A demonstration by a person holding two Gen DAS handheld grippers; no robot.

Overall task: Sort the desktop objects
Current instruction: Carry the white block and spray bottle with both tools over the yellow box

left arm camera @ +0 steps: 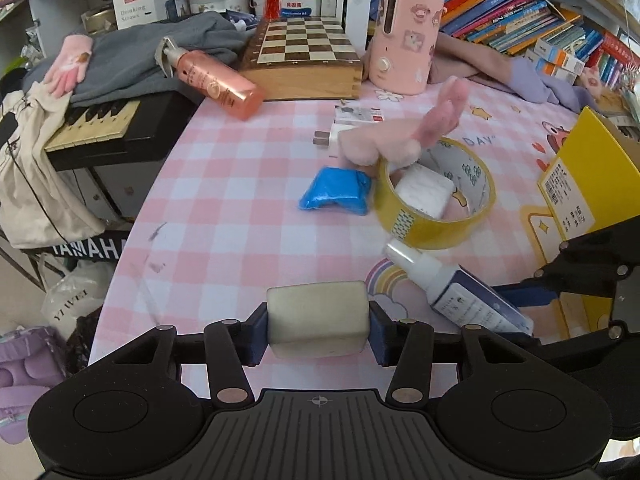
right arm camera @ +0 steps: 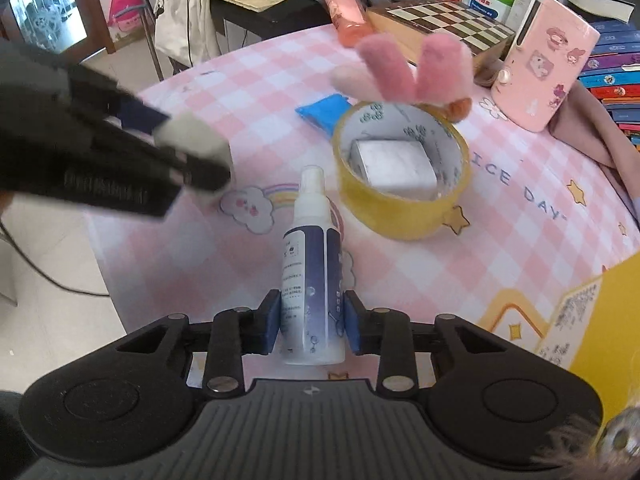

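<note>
My left gripper is shut on a cream rectangular block, held just above the pink checked tablecloth. In the right wrist view the same block shows blurred in the left gripper. My right gripper is shut on a white and navy spray bottle that lies on the cloth, nozzle pointing away. Beyond it sits a yellow tape roll with a white box inside, a pink plush glove draped over its rim, and a blue packet.
A yellow box stands at the right. At the back are a pink canister, a chessboard box, an orange bottle, a white plug, books and a keyboard off the table's left edge.
</note>
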